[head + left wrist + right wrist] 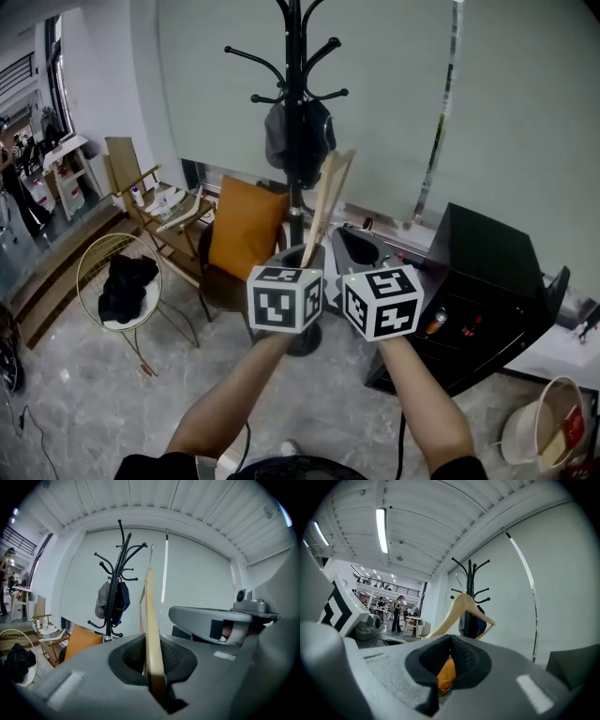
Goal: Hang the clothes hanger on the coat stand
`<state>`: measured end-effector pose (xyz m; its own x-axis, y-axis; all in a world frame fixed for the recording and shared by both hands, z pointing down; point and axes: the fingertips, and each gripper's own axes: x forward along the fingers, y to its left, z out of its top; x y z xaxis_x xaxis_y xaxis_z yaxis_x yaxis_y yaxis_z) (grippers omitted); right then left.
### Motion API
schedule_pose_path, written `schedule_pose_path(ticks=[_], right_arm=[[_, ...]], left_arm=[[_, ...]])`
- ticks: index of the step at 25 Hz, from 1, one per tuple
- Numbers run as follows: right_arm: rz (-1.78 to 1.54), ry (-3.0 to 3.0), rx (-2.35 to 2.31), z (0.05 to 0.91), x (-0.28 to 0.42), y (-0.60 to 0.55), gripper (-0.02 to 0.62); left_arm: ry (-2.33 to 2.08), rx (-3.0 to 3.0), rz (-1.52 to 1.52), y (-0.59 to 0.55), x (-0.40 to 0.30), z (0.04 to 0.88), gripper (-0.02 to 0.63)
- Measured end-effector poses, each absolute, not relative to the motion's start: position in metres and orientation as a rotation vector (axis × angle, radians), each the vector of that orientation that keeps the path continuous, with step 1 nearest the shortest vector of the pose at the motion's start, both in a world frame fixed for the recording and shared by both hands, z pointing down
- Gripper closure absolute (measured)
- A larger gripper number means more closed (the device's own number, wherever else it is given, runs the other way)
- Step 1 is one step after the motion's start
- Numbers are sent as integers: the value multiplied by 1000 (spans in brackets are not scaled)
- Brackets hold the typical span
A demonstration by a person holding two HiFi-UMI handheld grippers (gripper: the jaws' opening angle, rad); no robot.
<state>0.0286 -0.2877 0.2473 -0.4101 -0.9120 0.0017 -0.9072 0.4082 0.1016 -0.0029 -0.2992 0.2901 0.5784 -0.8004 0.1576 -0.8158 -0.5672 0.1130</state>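
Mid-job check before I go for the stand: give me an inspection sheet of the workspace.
Surface: grey tiled floor.
Job's things: wooden clothes hanger held upright, not yet hung on the black coat stand, which carries dark caps.
Clutter: orange cushion on a chair, black cloth on a wire chair, white bucket.
Grippers: left gripper shut on the hanger; right gripper slightly open, empty.
Cables: thin cable on the floor.
Surroundings: roller blind, black cabinet.

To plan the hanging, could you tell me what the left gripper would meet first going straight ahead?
Probably the window blind, just right of the coat stand; depth is unclear.
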Motion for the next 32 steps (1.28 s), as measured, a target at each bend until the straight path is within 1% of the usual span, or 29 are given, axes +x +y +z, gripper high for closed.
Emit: schedule_pose_path(ticks=[13,32], right_arm=[[-146,-2511,1788,251,15,-340,595],[-130,-2565,1745,257,52,-440,595]], left_arm=[[-1261,2690,129,-359,-17,293,578],[-1305,2668,131,-460,19,292,578]])
